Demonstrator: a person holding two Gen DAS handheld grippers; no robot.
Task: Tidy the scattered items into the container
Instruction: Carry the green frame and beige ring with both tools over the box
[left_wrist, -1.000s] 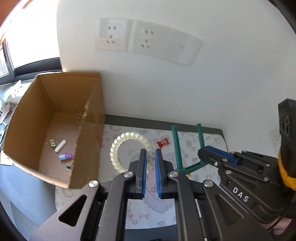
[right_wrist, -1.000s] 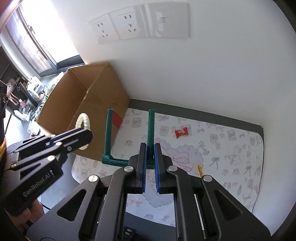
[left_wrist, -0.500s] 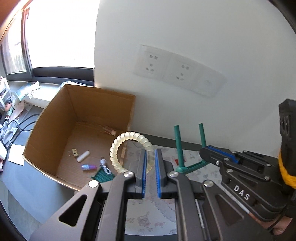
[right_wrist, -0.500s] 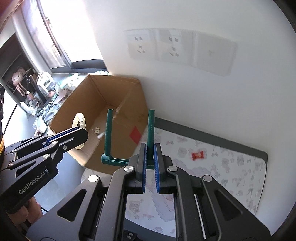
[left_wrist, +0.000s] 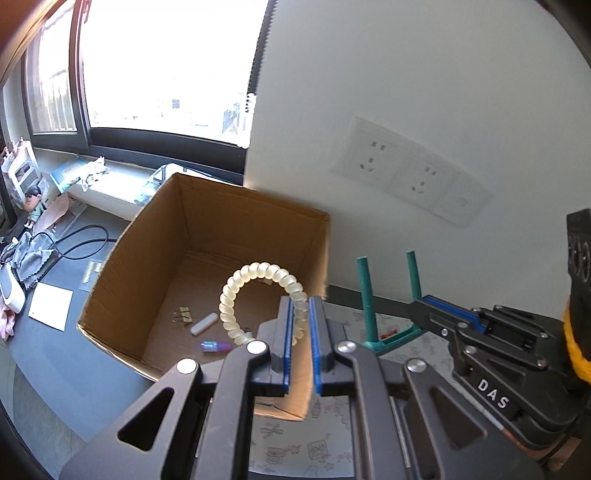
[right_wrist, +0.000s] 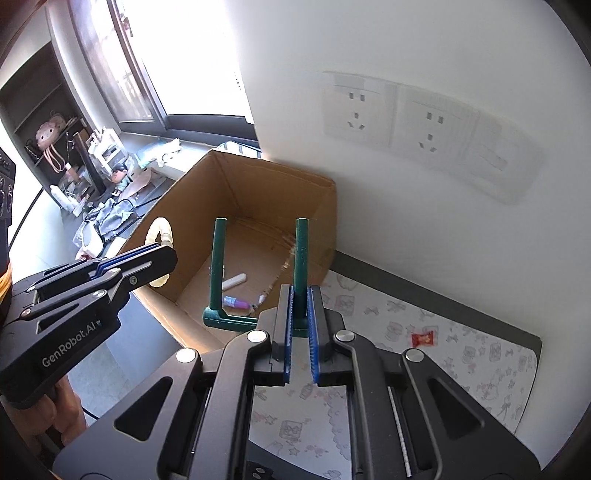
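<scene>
The open brown cardboard box (left_wrist: 207, 266) stands against the white wall, beside the patterned white table mat (right_wrist: 461, 354), which lies to its right in both views. Cables and clutter (left_wrist: 33, 243) lie on the dark desk to the left of the box. Inside the box, on its floor, lie a small white capsule-shaped item (left_wrist: 204, 324), a small purple item (left_wrist: 215, 346) and small metal clips (left_wrist: 183, 315). The left gripper (left_wrist: 299, 314) is clamped narrowly on a cream spiral coil hair tie (left_wrist: 255, 291), held above the box interior. The right gripper (right_wrist: 300, 299) is closed on one prong of a dark green U-shaped plastic piece (right_wrist: 236, 288), held above the box's near edge. A small red wrapped candy (right_wrist: 422, 338) rests on the mat, well apart from the box.
</scene>
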